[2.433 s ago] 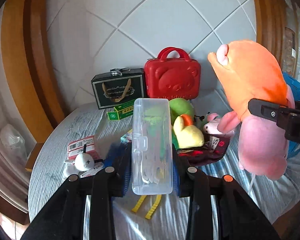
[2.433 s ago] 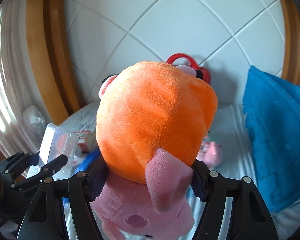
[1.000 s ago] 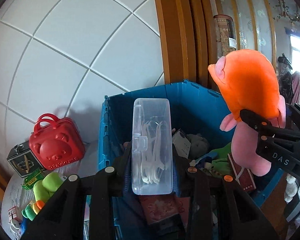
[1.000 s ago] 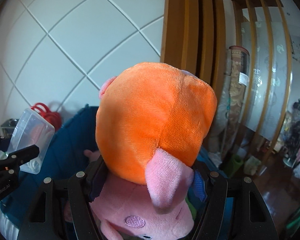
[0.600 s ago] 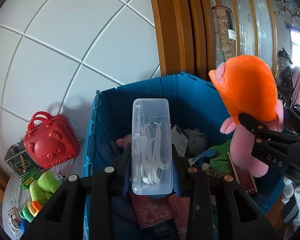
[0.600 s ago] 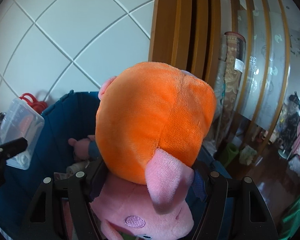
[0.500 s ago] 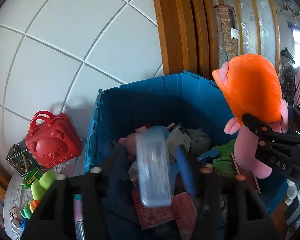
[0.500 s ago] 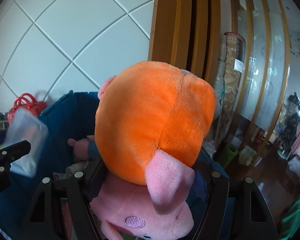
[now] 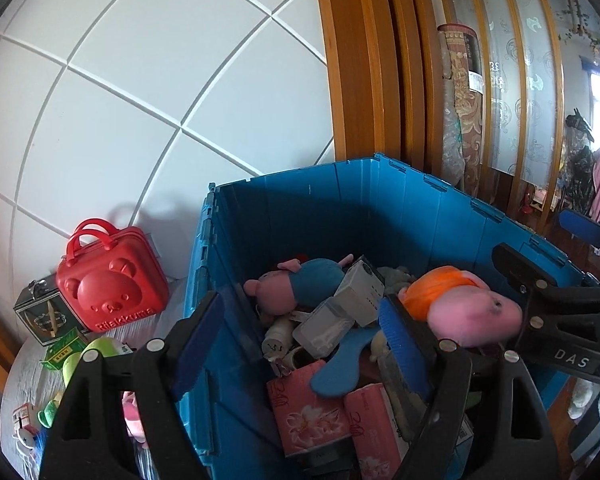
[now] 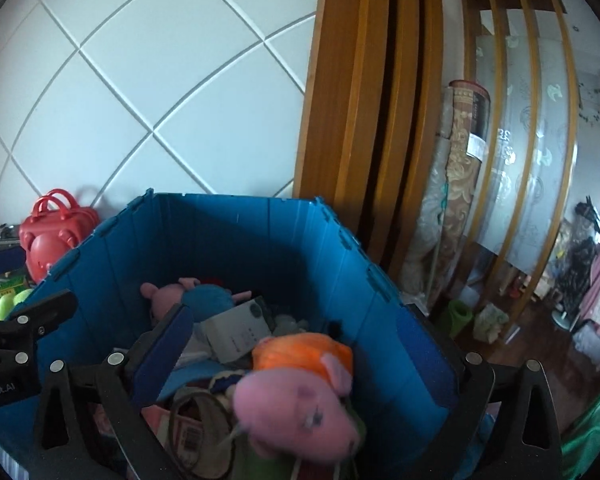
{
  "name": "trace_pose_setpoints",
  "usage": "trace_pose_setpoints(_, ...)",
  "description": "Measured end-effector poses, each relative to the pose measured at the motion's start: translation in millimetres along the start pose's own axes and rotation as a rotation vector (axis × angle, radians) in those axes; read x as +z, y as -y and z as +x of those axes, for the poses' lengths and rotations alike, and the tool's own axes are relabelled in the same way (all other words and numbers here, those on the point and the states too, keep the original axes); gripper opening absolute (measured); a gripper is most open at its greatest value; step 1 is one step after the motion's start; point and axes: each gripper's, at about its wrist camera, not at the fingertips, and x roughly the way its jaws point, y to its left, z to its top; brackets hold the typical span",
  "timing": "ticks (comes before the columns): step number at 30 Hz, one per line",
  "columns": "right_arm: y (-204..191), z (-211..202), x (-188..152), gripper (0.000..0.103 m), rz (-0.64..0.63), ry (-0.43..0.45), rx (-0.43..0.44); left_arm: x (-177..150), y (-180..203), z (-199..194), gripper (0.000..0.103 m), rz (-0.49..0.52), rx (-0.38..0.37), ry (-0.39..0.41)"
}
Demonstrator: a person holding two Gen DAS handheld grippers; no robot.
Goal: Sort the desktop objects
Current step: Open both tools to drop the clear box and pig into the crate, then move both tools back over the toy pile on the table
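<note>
ok so a lot of the pile inside the big blue plastic crate (image 9: 380,216) is buried and hard to read. under the top layer there's stuff i can't identify, and the near part of the crate is cut off by the black gripper frames in both views. the right wrist view is blurry around the toy, so details there are mushy.

the pink plush pig in the orange dress (image 9: 460,304) lies on its side on top of the heap, toward the crate's right wall. in the right wrist view it sits low between the right gripper (image 10: 300,356) fingers, but the blue pads stand well clear of it on both sides. those jaws are opening, about as wide as they go, gripping nothing.

the clear plastic box of floss picks (image 9: 324,326) lies tilted in the middle of the pile, just beside a grey-white carton (image 9: 360,290) and in front of a smaller pig plush in a blue outfit (image 9: 300,286). a blue paddle-shaped plastic piece (image 9: 340,364) and pink flowered tissue packs (image 9: 312,412) lie nearer the camera.

the left gripper (image 9: 300,336) jaws are opening too, wide apart and empty, hanging over the crate with the clear box down in the heap between and beyond the pads, not touched.

off to the left on the table, a red bear-face mini suitcase (image 9: 112,284) stands against the white tiled wall (image 9: 160,80).
</note>
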Motion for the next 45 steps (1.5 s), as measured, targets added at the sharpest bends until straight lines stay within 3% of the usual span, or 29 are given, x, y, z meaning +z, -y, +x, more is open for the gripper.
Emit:
trace_pose_setpoints(12,-31,-40,-14,0.103,-0.008,0.033,0.091,-30,-33,-48,0.091,-0.091,0.062,0.064)
trace_pose_setpoints(20,-80,-67,-15,0.103,-0.015,0.095,0.231,-66,-92,-78,0.091,-0.183,0.186,0.066)
trace_pose_setpoints(33,-230,-82,-13,0.103,-0.136,0.089,0.487,-150,-236,-117,0.091,-0.377,0.411,-0.026)
trace_pose_setpoints(45,-396,-86,-45,0.103,-0.236,-0.073,0.614,-264,-408,-155,0.091,-0.534,0.582,-0.177)
